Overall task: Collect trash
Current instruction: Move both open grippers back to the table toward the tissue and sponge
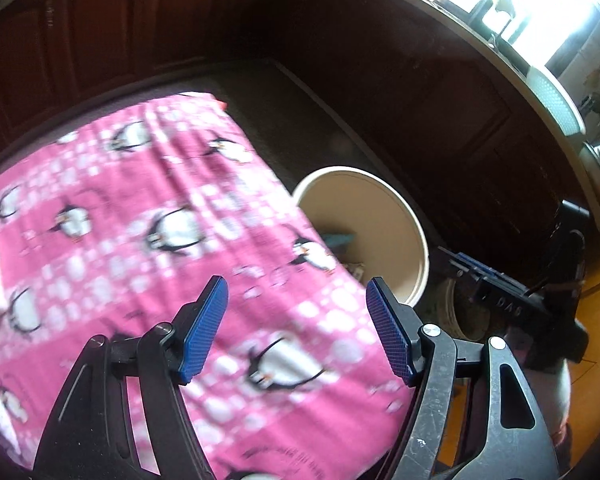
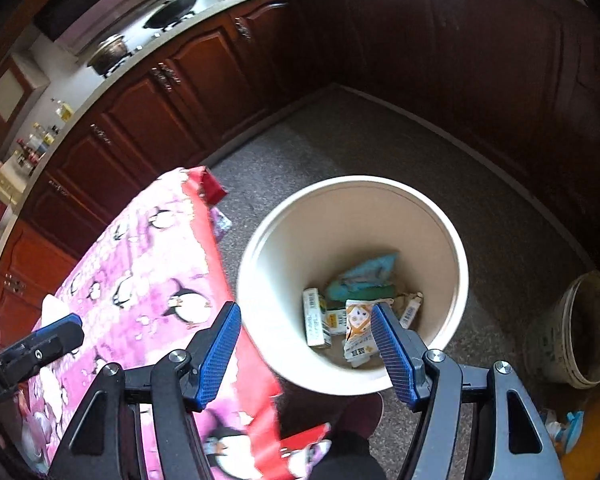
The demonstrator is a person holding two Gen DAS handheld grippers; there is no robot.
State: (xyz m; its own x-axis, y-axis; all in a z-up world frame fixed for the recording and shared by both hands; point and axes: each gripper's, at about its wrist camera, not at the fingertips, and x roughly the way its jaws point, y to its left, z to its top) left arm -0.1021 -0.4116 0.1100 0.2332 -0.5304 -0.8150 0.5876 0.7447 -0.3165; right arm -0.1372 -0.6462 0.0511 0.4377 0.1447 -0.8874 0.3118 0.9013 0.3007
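Cream plastic forms the round bin (image 2: 352, 280) standing on speckled flooring (image 2: 340, 144) beside the pink penguin-print cloth (image 1: 140, 216); crumpled wrappers and small cartons (image 2: 356, 312) are seen at its bottom. The right gripper (image 2: 306, 354) is poised above the bin and the left gripper (image 1: 296, 330) over the cloth, both spread wide and holding nothing.

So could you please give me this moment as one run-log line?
left gripper: open, empty, over pink penguin cloth | right gripper: open, empty, above bin | bin: holds wrappers
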